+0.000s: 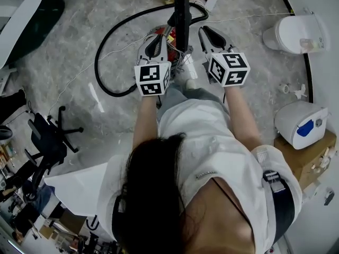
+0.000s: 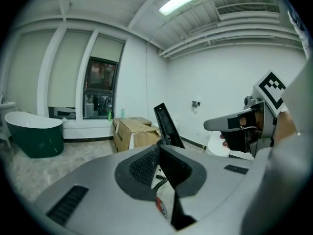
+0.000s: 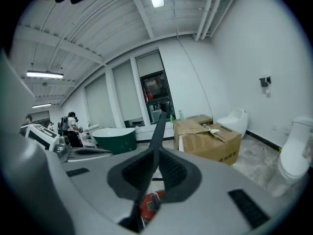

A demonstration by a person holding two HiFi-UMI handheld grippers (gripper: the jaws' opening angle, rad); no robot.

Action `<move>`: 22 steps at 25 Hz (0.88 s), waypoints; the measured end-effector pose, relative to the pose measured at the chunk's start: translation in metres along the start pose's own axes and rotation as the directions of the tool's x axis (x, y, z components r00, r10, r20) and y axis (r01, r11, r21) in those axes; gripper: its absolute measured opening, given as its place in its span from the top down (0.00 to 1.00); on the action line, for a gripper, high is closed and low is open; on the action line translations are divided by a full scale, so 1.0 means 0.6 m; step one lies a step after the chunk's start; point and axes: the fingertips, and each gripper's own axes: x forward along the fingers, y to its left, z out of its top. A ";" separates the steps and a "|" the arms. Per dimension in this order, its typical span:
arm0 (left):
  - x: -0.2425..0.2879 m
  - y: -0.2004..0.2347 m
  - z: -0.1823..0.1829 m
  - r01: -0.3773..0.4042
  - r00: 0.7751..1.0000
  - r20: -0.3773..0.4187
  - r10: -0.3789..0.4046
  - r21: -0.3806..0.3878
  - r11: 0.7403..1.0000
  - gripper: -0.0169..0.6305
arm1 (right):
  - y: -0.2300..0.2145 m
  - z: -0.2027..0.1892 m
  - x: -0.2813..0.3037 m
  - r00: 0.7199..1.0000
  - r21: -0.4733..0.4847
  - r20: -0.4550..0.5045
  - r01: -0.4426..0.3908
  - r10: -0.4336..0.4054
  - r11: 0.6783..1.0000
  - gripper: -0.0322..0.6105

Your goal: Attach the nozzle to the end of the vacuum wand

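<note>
Marble floor (image 1: 79,52), vacuum wand (image 1: 180,9), green bathtub (image 2: 34,136), cardboard box (image 3: 210,143), toilet (image 1: 294,33)

The person wears a white short-sleeved shirt (image 1: 212,142) and grey trousers (image 1: 192,95). The left gripper (image 1: 160,36) and right gripper (image 1: 203,30) are grey with black ribbed pads (image 3: 132,173). Each bears a white cube (image 1: 152,78) with black square markers.

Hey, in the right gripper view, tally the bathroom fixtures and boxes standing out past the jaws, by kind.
Green bathtub: 1
Cardboard box: 1
White toilets: 2
Total: 4
</note>
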 end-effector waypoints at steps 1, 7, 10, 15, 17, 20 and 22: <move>-0.001 -0.002 0.003 -0.002 1.000 0.001 0.002 0.000 1.000 0.95 | 0.002 0.003 0.000 1.000 -0.005 0.004 0.007 -0.007 1.000 0.89; -0.008 -0.013 0.014 -0.019 1.000 -0.010 0.019 -0.021 1.000 0.97 | 0.011 0.004 0.000 0.999 -0.029 -0.005 0.053 -0.053 0.998 0.93; -0.012 -0.018 0.021 -0.014 1.000 0.001 0.014 -0.038 0.999 0.97 | 0.021 -0.002 0.000 0.998 -0.037 -0.016 0.053 -0.054 0.998 0.93; -0.017 -0.026 0.029 -0.008 1.000 0.011 0.008 -0.037 0.999 0.97 | 0.037 -0.010 0.005 0.998 -0.058 -0.035 0.044 -0.046 0.997 0.93; -0.017 -0.028 0.029 -0.008 1.000 0.015 0.008 -0.048 0.999 0.97 | 0.042 -0.015 0.009 0.998 -0.076 -0.047 0.039 -0.043 0.996 0.93; -0.021 -0.028 0.028 -0.010 1.000 0.014 0.011 -0.058 0.998 0.97 | 0.051 -0.022 0.012 0.997 -0.096 -0.063 0.032 -0.038 0.995 0.93; -0.023 -0.026 0.028 -0.013 1.000 0.010 0.014 -0.049 0.999 0.97 | 0.055 -0.024 0.014 0.997 -0.103 -0.070 0.030 -0.037 0.994 0.93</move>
